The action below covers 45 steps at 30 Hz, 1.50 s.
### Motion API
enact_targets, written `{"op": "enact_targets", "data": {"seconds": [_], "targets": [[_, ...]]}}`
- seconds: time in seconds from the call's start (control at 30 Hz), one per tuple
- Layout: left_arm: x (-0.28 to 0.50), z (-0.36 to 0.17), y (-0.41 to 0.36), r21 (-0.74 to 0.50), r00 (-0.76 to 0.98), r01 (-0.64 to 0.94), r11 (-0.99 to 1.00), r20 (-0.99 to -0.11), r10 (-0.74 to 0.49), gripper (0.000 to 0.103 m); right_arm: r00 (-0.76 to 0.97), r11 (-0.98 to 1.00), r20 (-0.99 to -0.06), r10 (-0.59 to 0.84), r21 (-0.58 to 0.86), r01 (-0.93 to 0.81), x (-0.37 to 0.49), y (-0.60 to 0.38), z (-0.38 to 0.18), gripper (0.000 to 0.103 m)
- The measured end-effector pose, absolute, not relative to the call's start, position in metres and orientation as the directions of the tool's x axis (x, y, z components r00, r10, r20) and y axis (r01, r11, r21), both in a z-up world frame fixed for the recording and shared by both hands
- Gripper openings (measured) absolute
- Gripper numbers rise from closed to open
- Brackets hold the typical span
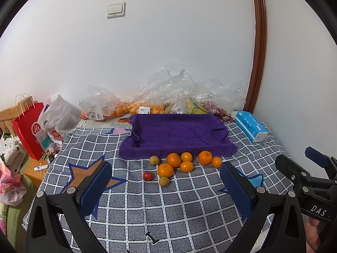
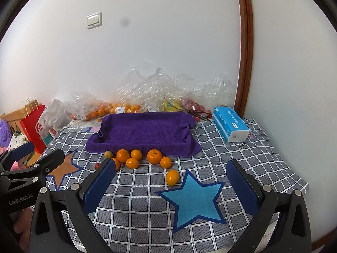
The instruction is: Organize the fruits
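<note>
A purple towel-lined tray [image 1: 177,132] [image 2: 145,131] stands empty on the checked cloth. In front of it lie several oranges [image 1: 174,159] [image 2: 154,156], two small green-brown fruits [image 1: 154,160] [image 1: 163,181] and a small red fruit [image 1: 148,176]. One orange [image 2: 172,177] lies apart, nearer the blue star. My left gripper [image 1: 166,181] is open and empty, held just short of the fruit. My right gripper [image 2: 170,179] is open and empty, with the lone orange between its fingers in view. Each gripper shows at the other view's edge.
Clear plastic bags [image 1: 168,92] with more oranges and other fruit lie against the wall behind the tray. A blue tissue box [image 1: 250,126] [image 2: 229,124] sits at the right. A red paper bag [image 1: 29,130] and clutter stand beside the bed's left edge.
</note>
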<state>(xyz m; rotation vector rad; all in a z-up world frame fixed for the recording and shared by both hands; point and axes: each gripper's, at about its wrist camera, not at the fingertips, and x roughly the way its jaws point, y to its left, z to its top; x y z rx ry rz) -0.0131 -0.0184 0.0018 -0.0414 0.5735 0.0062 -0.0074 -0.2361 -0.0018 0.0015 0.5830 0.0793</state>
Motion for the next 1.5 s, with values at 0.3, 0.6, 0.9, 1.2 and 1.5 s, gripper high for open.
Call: {"op": "enact_targets", "data": {"seconds": [0.3, 0.6, 0.9, 1.2, 1.5], "targets": [[-0.014, 0.002, -0.019, -0.037, 0.841, -0.018, 0.999, -0.541, -0.005, 0.103, 0.836, 0.997, -0.543, 0.078, 0.028, -0.075, -0.008, -0.235, -0.001, 0.103], [-0.014, 0.003, -0.018, -0.04, 0.842, -0.017, 0.999, -0.54, -0.007, 0.103, 0.834, 0.997, -0.547, 0.074, 0.022, -0.075, -0.007, -0.234, -0.004, 0.103], [-0.009, 0.001, -0.015, -0.04, 0.839, -0.024, 0.999, -0.545, -0.002, 0.103, 0.838, 0.996, -0.539, 0.081, 0.026, -0.08, 0.002, -0.232, -0.011, 0.103], [0.016, -0.023, 0.004, -0.057, 0.812, -0.057, 0.997, -0.584, 0.013, 0.103, 0.818, 0.996, -0.57, 0.078, 0.0, -0.094, 0.031, -0.225, -0.032, 0.103], [0.057, -0.071, 0.037, -0.068, 0.753, -0.121, 0.99, -0.657, 0.047, 0.102, 0.771, 0.993, -0.625, 0.121, 0.087, -0.086, 0.069, -0.246, -0.07, 0.097]]}}
